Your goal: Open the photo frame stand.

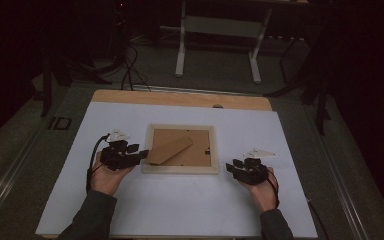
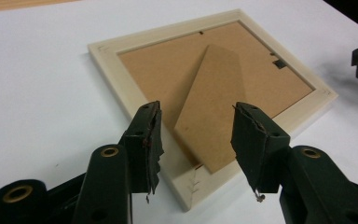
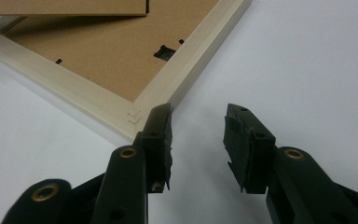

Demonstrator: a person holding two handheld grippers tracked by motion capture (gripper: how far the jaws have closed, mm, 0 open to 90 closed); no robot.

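A white sheet [image 1: 180,200] covers the table [image 1: 180,98], and a pale wooden frame [image 1: 180,169] lies face down at its middle, the brown stand [image 1: 169,149] slanting across its back. A person's forearms reach in from the near edge, one on each side of the frame. The left gripper [image 1: 142,154] points level at the frame's left edge, jaws wide, the stand's tip seen between them untouched. The right gripper [image 1: 228,167] sits just beside the frame's near right corner, jaws wide and empty. No writing is legible anywhere.
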